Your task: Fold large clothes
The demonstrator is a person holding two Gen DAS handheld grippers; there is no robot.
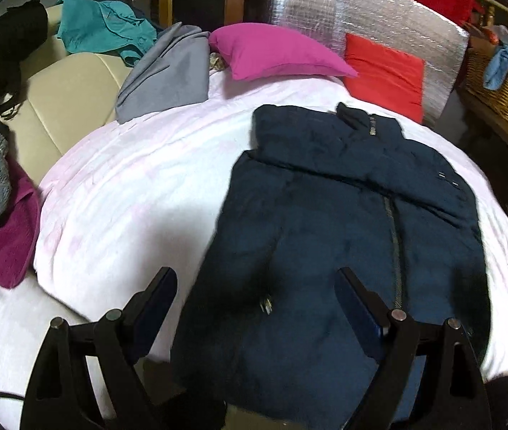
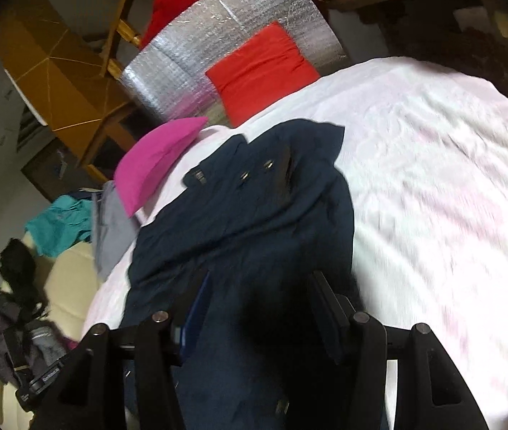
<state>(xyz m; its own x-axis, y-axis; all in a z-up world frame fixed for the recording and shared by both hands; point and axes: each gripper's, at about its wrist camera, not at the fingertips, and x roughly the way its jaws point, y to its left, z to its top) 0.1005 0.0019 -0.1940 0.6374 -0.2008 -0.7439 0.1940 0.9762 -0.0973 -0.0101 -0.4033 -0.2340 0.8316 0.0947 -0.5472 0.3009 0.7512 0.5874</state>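
Note:
A dark navy jacket (image 1: pixel 325 222) lies flat on the pale pink bed cover (image 1: pixel 128 186), collar toward the pillows, zip running down its front. One sleeve is folded across its chest. My left gripper (image 1: pixel 257 286) hovers open over the jacket's lower half, with nothing between its fingers. In the right wrist view the same jacket (image 2: pixel 247 222) lies under my right gripper (image 2: pixel 261 286). Its jaws stand apart above the cloth and the pads press on nothing. The picture is blurred by motion.
A magenta pillow (image 1: pixel 275 50), a red pillow (image 1: pixel 386 75) and a silver foil panel (image 1: pixel 379 18) stand at the bed's head. Grey cloth (image 1: pixel 168 75) and a teal garment (image 1: pixel 103 28) lie on a cream seat (image 1: pixel 64 107) at left. A wicker basket (image 1: pixel 501 89) sits at right.

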